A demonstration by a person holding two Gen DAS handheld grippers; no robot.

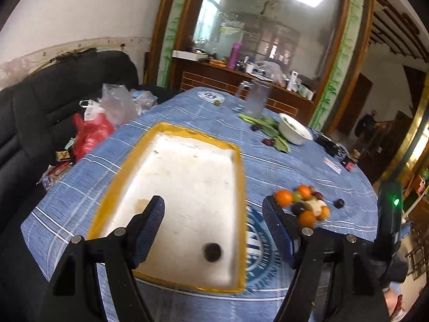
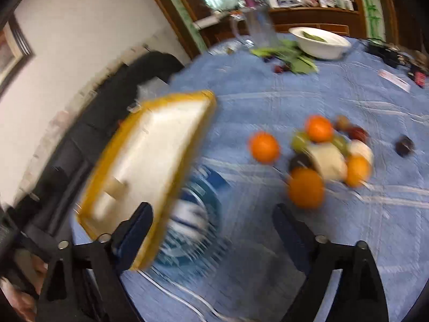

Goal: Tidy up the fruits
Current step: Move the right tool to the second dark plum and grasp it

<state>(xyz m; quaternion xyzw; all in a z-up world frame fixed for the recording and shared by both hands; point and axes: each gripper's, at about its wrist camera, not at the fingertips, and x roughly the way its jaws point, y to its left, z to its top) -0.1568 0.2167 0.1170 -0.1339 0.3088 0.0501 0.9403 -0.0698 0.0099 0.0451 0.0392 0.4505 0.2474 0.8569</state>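
Left gripper (image 1: 213,226): jaws apart, empty, above the tray (image 1: 128,171). Right gripper (image 2: 213,232): jaws wide apart, holding nothing.

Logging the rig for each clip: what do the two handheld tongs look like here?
Both match: the left tongs and right tongs have matte black angular plastic arms with round silver pivot screws, each ending in a dark blue ribbed pad. The left view also shows the other tool's black body with a lit green indicator. No cables or sleeves are visible.
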